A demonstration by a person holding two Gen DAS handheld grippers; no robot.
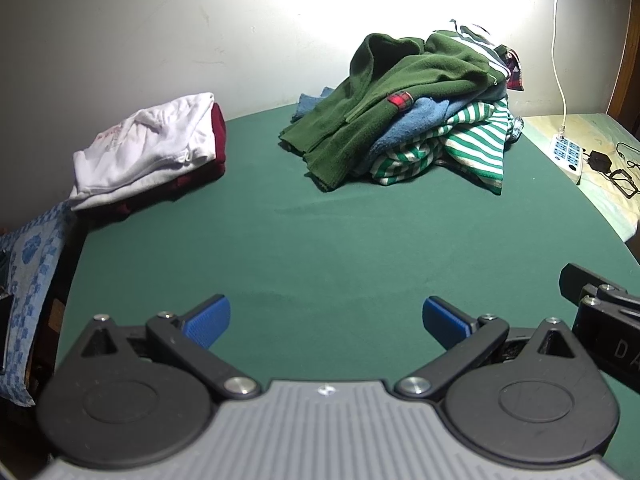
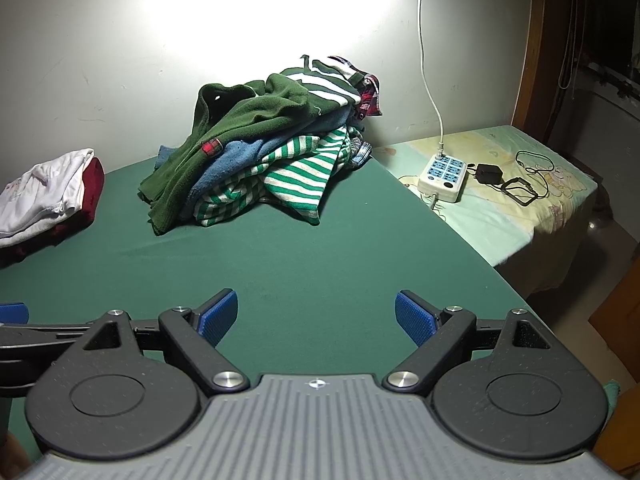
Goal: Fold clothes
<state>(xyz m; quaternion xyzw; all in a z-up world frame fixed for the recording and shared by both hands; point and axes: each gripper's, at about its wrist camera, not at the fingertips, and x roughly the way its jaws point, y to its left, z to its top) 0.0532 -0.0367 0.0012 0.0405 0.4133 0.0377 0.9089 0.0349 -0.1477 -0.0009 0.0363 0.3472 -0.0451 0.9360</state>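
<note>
1. Clothes lie in two lots on the green felt-like surface (image 1: 320, 240): at the left, a folded white cotton garment (image 1: 148, 144) on a folded dark red one (image 1: 218, 128).
2. Further right, a rumpled heap: dark green fleece jacket (image 1: 400, 92), blue terry cloth (image 1: 404, 124), green-and-white striped knit (image 1: 472, 144).
3. Left hand-held gripper (image 1: 326, 320), ribbed blue pads spread, holds nothing.
4. Right hand-held gripper (image 2: 316, 316), likewise spread and empty.
</note>
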